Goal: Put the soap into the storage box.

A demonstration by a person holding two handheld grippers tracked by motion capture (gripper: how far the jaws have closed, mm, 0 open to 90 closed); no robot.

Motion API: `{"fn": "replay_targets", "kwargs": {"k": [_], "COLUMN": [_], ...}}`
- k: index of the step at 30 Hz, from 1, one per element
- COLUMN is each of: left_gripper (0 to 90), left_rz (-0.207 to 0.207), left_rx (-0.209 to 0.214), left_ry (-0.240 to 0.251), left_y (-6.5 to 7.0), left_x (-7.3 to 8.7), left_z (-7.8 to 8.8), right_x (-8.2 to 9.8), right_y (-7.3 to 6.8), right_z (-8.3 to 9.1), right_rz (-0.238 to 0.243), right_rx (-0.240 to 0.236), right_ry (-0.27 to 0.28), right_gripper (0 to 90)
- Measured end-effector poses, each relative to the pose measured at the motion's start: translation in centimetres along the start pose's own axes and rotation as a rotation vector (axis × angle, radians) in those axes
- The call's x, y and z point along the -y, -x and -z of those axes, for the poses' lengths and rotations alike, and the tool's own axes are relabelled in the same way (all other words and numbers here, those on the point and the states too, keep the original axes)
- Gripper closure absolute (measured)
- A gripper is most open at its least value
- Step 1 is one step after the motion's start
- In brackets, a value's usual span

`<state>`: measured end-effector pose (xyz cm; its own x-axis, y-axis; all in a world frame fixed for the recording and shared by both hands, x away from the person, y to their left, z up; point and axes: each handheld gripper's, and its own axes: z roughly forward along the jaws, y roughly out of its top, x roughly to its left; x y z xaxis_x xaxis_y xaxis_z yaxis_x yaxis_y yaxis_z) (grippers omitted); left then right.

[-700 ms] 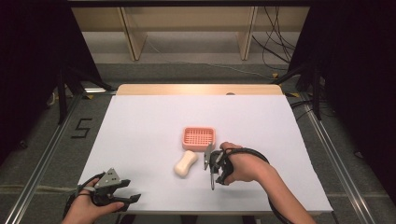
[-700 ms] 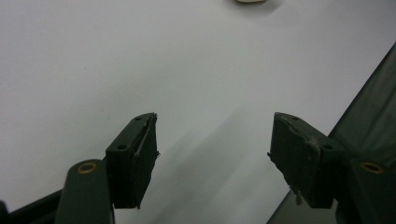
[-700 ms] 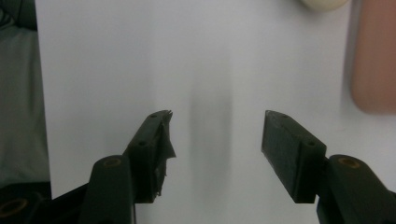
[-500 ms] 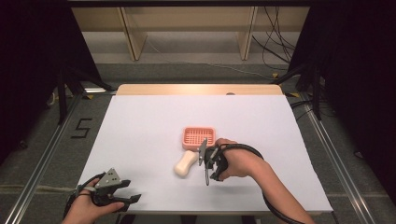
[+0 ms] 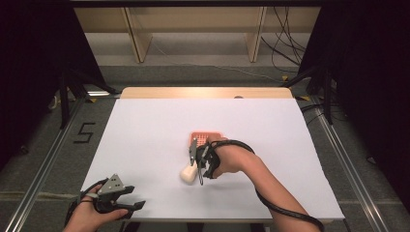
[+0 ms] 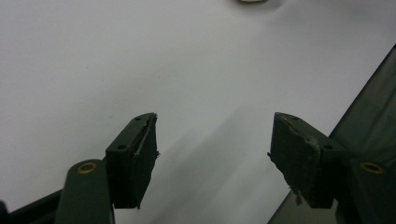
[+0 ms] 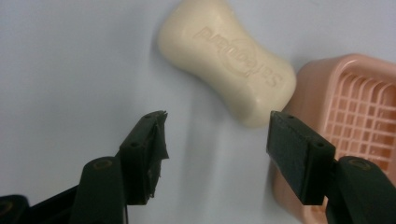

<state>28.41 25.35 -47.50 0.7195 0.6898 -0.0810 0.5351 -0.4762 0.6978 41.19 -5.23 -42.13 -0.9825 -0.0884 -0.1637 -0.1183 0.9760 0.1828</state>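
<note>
A cream bar of soap (image 5: 187,173) lies on the white table, just in front of a pink slotted soap dish (image 5: 206,136). My right gripper (image 5: 197,163) hovers above the soap's right end, jaws open and nothing between them. In the right gripper view the soap (image 7: 227,60) lies just beyond the jaw tips of the right gripper (image 7: 217,135), with the dish (image 7: 359,116) to its right. My left gripper (image 5: 133,198) rests at the near left corner. In the left gripper view that left gripper (image 6: 212,140) stands open over bare table.
The white table top (image 5: 145,125) has wide free room on the left and at the back. Its near edge (image 6: 369,107) shows dark beside my left gripper's jaw. A black cable (image 5: 285,212) trails from the right hand. Wooden shelving (image 5: 193,29) stands beyond the table.
My right hand has moved left and a little away from me, bringing its gripper over the soap beside the dish. The left gripper has kept still.
</note>
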Motion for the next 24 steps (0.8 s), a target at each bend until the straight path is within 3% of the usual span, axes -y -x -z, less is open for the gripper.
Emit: {"fn": "replay_targets", "kwargs": {"k": [1, 2, 5, 8, 9, 10, 16, 17, 19, 21, 22, 23, 24], "left_gripper": [31.4, 31.4, 31.3, 31.3, 31.2, 31.3, 31.3, 31.2, 31.2, 31.2, 31.2, 31.2, 31.2], "left_rz": [0.000, -0.001, -0.003, 0.021, 0.022, 0.001, 0.004, 0.003, 0.003, 0.002, 0.003, 0.003, 0.003], "left_rx": [0.000, 0.000, -0.002, 0.008, 0.006, -0.006, -0.002, -0.003, -0.003, -0.004, -0.003, -0.002, -0.002], "left_ry": [0.000, -0.001, -0.002, 0.003, 0.004, 0.002, 0.003, 0.004, 0.004, 0.003, 0.002, 0.002, 0.002], "left_y": [0.0, 0.0, 0.0, 0.1, 0.1, -0.1, 0.0, 0.0, -0.1, -0.1, -0.1, -0.1, 0.0], "left_x": [0.0, 0.0, 0.0, 0.0, 0.0, 0.0, 0.0, 0.0, 0.0, 0.0, 0.0, 0.0, 0.0], "left_z": [0.0, 0.0, 0.0, 0.0, 0.0, 0.1, 0.1, 0.1, 0.1, 0.1, 0.1, 0.1, 0.1], "right_x": [0.0, -0.2, -0.5, -0.8, -0.9, -1.1, -1.9, -2.1, -2.4, -2.7, -2.8, -2.9, -3.0], "right_y": [0.0, 0.4, 0.4, 0.5, 0.7, 0.8, 1.0, 1.2, 1.2, 1.3, 1.2, 1.5, 1.2], "right_z": [0.0, 0.0, -0.3, -0.7, -0.9, -1.0, -1.6, -1.6, -1.7, -1.9, -2.0, -2.1, -2.2], "right_rz": [0.000, 0.031, -0.004, 0.000, 0.022, 0.024, 0.025, 0.053, 0.043, 0.065, 0.046, 0.101, 0.056], "right_rx": [0.000, 0.021, 0.000, -0.008, -0.003, -0.010, -0.021, -0.012, -0.024, -0.028, -0.028, -0.034, -0.040], "right_ry": [0.000, -0.010, 0.001, 0.000, 0.009, 0.004, 0.009, 0.011, 0.005, 0.007, -0.003, -0.005, -0.015], "right_gripper": [37.9, 37.0, 36.1, 35.0, 34.5, 34.3, 30.8, 30.5, 29.8, 29.0, 28.4, 27.7, 27.6]}}
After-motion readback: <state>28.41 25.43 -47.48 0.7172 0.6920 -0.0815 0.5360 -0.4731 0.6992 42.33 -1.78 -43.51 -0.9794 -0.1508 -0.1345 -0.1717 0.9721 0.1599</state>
